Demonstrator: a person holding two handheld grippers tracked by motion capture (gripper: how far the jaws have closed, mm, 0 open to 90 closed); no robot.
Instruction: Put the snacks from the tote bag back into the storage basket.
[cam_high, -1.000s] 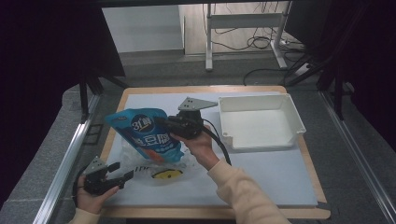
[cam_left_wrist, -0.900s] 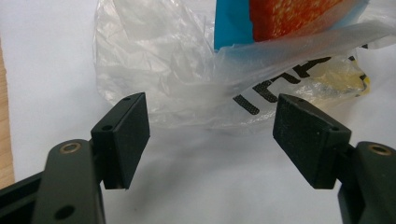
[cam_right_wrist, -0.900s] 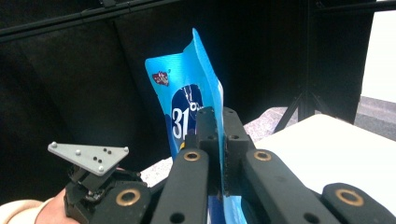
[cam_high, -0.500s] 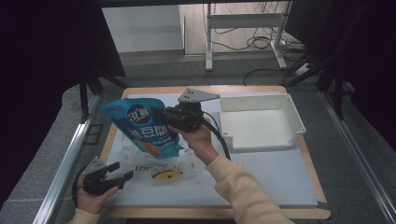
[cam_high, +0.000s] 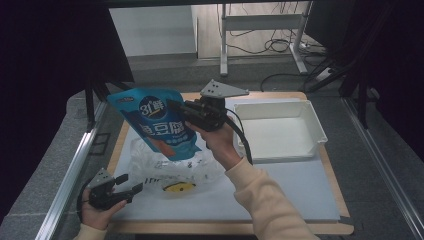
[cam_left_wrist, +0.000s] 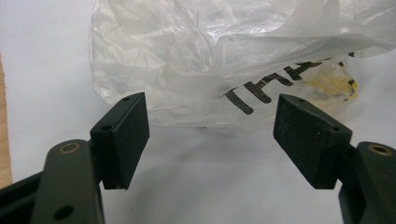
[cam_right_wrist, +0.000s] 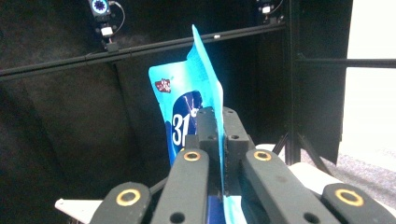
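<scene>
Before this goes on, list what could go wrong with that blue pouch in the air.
1. The right gripper pinches the blue pouch only at one edge, so it may swing or slip out.
2. The pouch's lower end hangs close over the plastic bag; it might snag and drag it.
3. The left gripper is open just short of the bag, which lies loose and could shift.

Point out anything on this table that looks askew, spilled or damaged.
Nothing is spilled or torn. The clear plastic bag lies crumpled and collapsed on the white mat. The blue pouch hangs tilted in the air, pinched at one edge by the right hand-held gripper. The white tray sits square.
</scene>
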